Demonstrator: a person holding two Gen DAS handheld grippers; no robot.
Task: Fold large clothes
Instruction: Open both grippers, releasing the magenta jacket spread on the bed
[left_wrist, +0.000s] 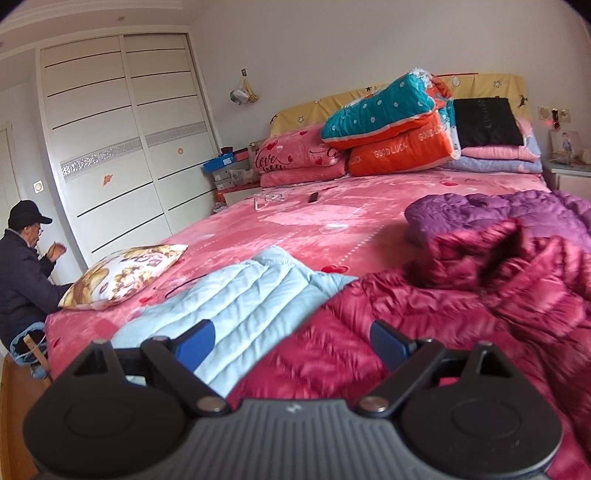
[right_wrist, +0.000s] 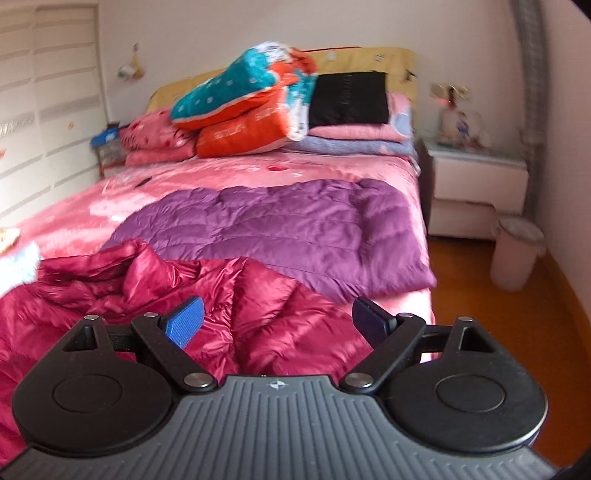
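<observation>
Hovering over the near edge of the bed, your left hand-held gripper has its blue pads spread wide with nothing between them. Under it the crimson puffer jacket lies crumpled across the near right of the bed, and in the left wrist view it's smeared with blur, so you can't really pick out a sleeve or the zipper. Its near end runs under the gripper body and gets cut off there.

Just left of it sits a light blue quilted jacket, touching or slightly tucked under the crimson one; hard to say which. A floral cushion rests at the left edge of the bed, and a person in a dark cap sits beside it, partly cut off by the frame.

Your right hand-held gripper is spread open too, empty, above the same crimson jacket. Beyond it the purple puffer coat lies flatter toward the far right edge of the bed. At the far end, stacked folded quilts lean on the headboard, all blurry in the right wrist view. A nightstand and a bin stand on the floor to the right.
</observation>
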